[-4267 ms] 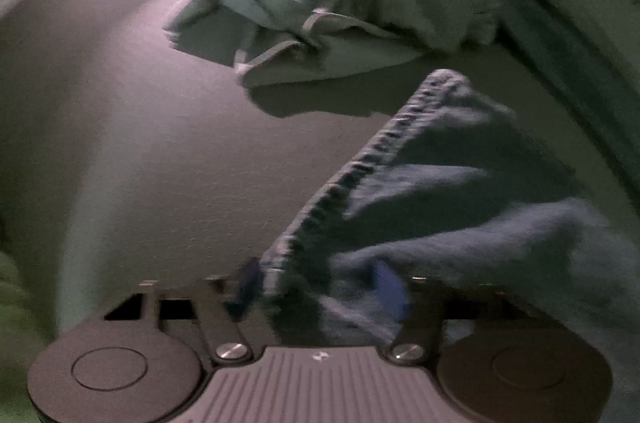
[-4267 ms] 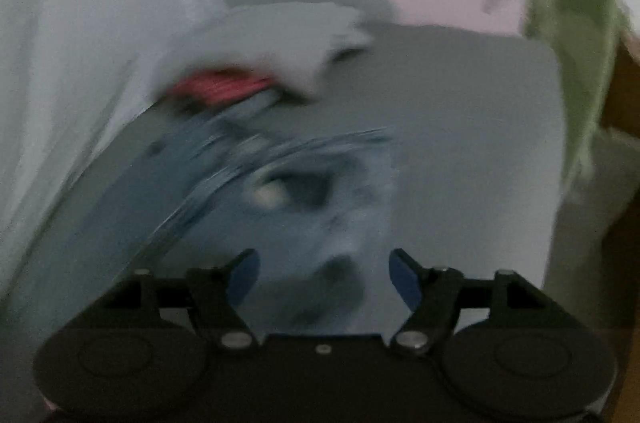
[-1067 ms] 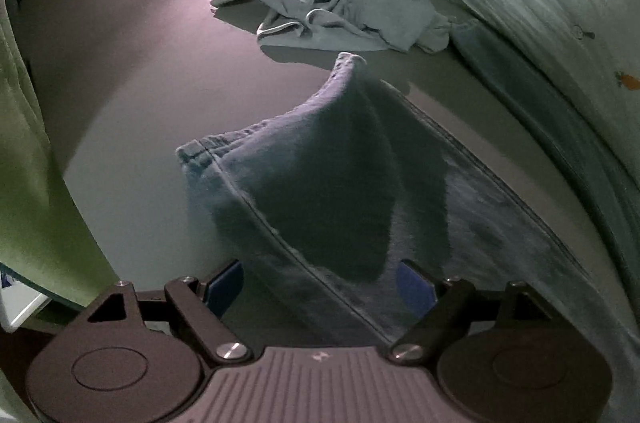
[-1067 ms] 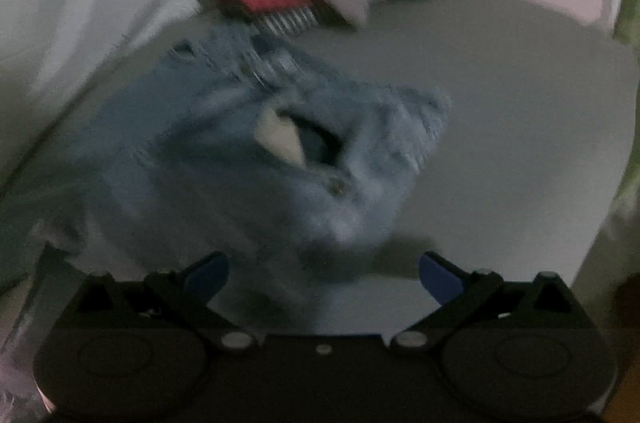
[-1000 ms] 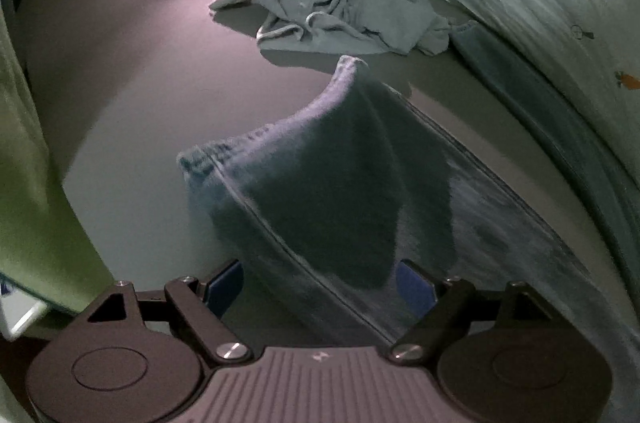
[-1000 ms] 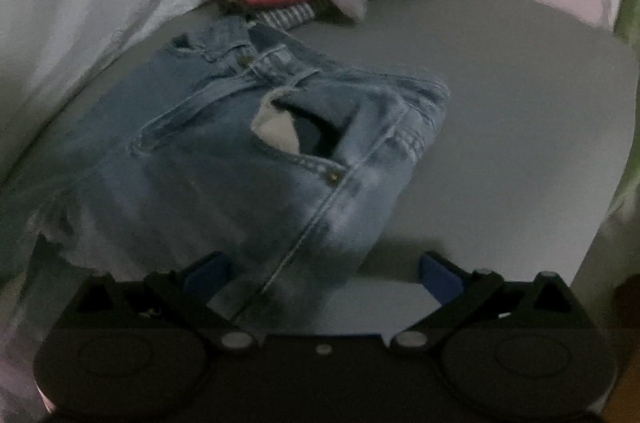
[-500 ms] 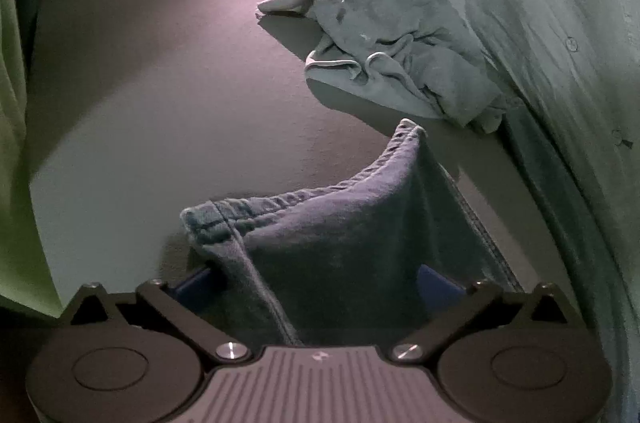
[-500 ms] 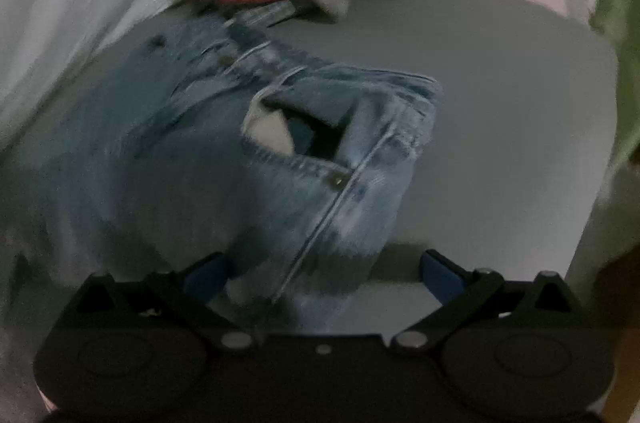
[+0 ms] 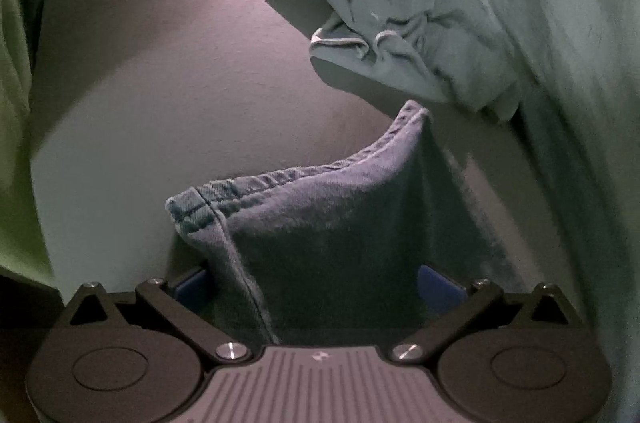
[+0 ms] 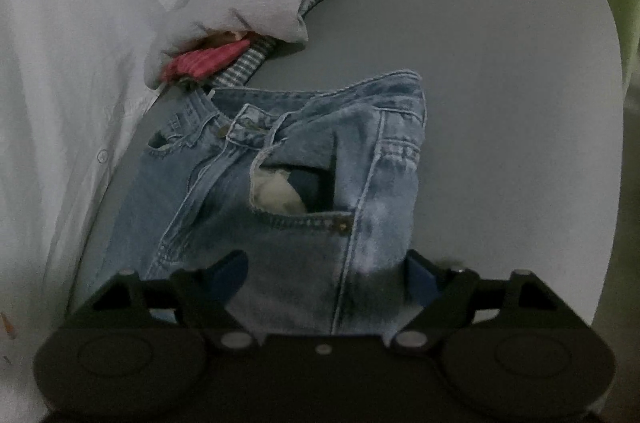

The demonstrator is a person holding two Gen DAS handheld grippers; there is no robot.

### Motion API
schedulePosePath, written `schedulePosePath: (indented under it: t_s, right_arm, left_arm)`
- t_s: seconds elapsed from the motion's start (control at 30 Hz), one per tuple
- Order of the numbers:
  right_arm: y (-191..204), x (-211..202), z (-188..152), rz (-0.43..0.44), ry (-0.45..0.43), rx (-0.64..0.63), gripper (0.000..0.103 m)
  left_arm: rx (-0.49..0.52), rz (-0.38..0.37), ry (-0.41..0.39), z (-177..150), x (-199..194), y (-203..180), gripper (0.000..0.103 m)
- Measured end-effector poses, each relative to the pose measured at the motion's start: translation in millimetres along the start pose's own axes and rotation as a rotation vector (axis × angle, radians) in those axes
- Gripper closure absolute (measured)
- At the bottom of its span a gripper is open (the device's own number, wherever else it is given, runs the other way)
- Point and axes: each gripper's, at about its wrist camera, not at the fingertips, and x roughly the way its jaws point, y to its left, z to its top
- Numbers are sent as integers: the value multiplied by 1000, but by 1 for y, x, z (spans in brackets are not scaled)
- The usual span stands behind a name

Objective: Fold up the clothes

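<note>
The left gripper (image 9: 316,283) now stands with its jaws spread as wide as they go, the hem end of the faded blue denim jeans (image 9: 344,235) lying between its blue pads without being pinched, where seconds ago it carried that leg end lifted. The right gripper (image 10: 326,275) is closing its jaws around the hip and side seam of the jeans (image 10: 304,183), just below the gaping pocket; no firm pinch shows yet. The jeans lie halved lengthwise on the grey table (image 10: 500,103), so a crosswise fold likely follows.
</note>
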Motion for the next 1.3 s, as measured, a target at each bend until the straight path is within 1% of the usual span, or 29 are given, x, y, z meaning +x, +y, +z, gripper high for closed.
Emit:
schedulePosePath:
  t_s: [0.03, 0.07, 0.1, 0.13, 0.17, 0.2, 0.23, 0.3, 0.33, 0.37, 0.43, 0.57, 0.63, 0.67, 0.77, 0.8, 0.83, 0.87, 0.9, 0.97, 1.0, 1.03, 1.07, 1.13, 1.2, 1.3]
  right_arm:
    - [-2, 0, 1, -2, -1, 3, 33]
    - [-4, -1, 2, -4, -1, 8, 45]
    - [-6, -1, 3, -7, -1, 12, 53]
    - [-10, -1, 4, 1, 1, 23, 54]
    - [-14, -1, 6, 11, 4, 35, 58]
    - [-16, -2, 6, 14, 7, 40, 64]
    - [-18, -2, 6, 16, 11, 38, 65]
    - [-20, -2, 7, 22, 13, 34, 66]
    - [-20, -2, 7, 23, 14, 33, 66]
    - [-19, -2, 7, 21, 14, 31, 66]
    - [-17, -1, 7, 15, 15, 21, 66]
    - [-11, 1, 9, -1, 16, 9, 66]
    - [-5, 3, 8, -22, 8, -6, 61]
    - [1, 5, 8, -38, 4, -30, 57]
    - [23, 13, 2, -90, -7, -140, 40]
    - [31, 15, 0, -109, -11, -181, 40]
    - [35, 16, -2, -117, -16, -204, 44]
    - [38, 17, -4, -123, -21, -224, 59]
    - [41, 18, -6, -130, -26, -243, 76]
    - [45, 17, -7, -138, -37, -262, 80]
    - [46, 15, -6, -134, -43, -261, 82]
    - [47, 12, -5, -129, -48, -263, 83]
    - [48, 8, -3, -121, -52, -266, 83]
    - [50, -1, 1, -96, -60, -270, 84]
    - [52, -11, 7, -68, -65, -263, 84]
    - [58, -28, 14, -24, -76, -238, 84]
  left_arm:
    - [-59, -64, 9, 2, -2, 9, 0]
    - [-124, -136, 22, 4, -3, 21, 0]
    - [-207, -225, 45, 6, -3, 36, 0]
    - [-300, -315, 72, 7, 0, 53, 0]
    - [-391, -394, 97, 7, 4, 69, 0]
    - [-484, -468, 116, 5, 8, 86, 0]
    - [-568, -525, 127, 2, 12, 101, 0]
    - [-693, -601, 140, -5, 18, 121, 1]
    - [-727, -619, 139, -8, 19, 127, 2]
    - [-735, -624, 137, -10, 18, 128, 2]
    - [-678, -598, 127, -8, 15, 121, 4]
    - [-466, -474, 123, 3, 5, 87, 4]
    - [-360, -408, 116, 5, 3, 68, 2]
    - [-308, -375, 112, 6, 2, 58, 1]
    - [-130, -238, 74, 1, -1, 22, 1]
    - [-65, -185, 56, -3, -2, 10, 1]
    - [-12, -131, 35, -9, -3, -3, 2]
    - [14, -80, 15, -13, -3, -12, 2]
    - [7, -33, -4, -17, -3, -18, 5]
    - [-36, 66, -22, -16, -4, -25, 21]
    - [-57, 113, -26, -14, -5, -26, 44]
    - [-63, 137, -24, -11, -5, -24, 78]
    - [-67, 134, -12, -6, -5, -20, 97]
    - [-108, 115, 16, 4, -4, -9, 97]
    - [-178, 103, 24, 14, -9, -3, 97]
    - [-253, 68, -2, 23, -24, -6, 98]
